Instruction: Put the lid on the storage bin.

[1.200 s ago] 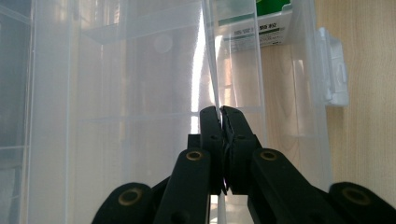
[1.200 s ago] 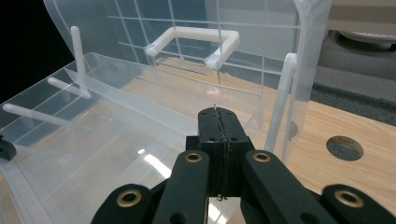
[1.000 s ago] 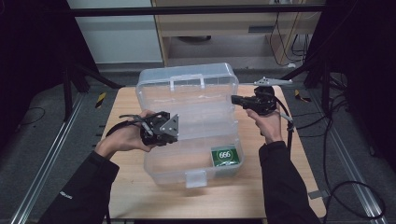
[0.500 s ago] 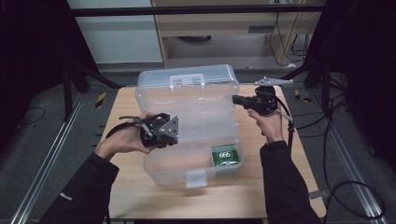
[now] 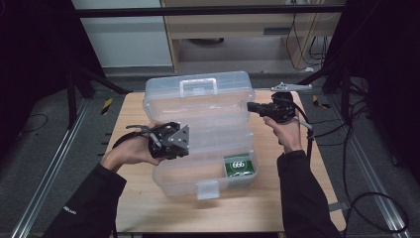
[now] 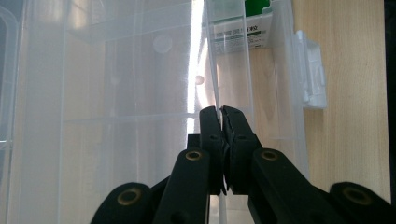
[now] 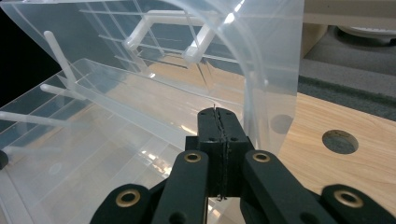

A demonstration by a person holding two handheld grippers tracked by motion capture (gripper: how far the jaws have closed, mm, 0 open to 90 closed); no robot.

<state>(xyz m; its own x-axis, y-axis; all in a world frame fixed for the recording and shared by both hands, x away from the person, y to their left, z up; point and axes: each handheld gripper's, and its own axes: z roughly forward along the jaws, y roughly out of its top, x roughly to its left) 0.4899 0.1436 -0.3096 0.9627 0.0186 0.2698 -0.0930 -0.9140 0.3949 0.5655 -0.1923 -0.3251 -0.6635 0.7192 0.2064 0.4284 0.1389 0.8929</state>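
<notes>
A clear plastic storage box [image 5: 198, 171] stands open in the middle of the wooden table, its lid [image 5: 198, 91] with a handle tilted up at the back. A clear inner tray [image 5: 218, 126] lies across the box. My left gripper [image 5: 184, 144] is at the tray's left side, shut on a thin clear wall [image 6: 215, 88] of it. My right gripper [image 5: 246, 106] is at the tray's right end, shut on a thin clear edge [image 7: 214, 106] just below the lid [image 7: 196, 42]. A green packet [image 5: 238, 165] marked 666 lies in the box's front right compartment.
The box's front latch [image 5: 208, 189] hangs over bare table [image 5: 247, 213]. A round hole [image 7: 340, 141] shows in the tabletop right of the box. Cables [image 5: 341, 129] trail off the table's right side. A cabinet [image 5: 237, 29] and dark frame legs stand beyond the table.
</notes>
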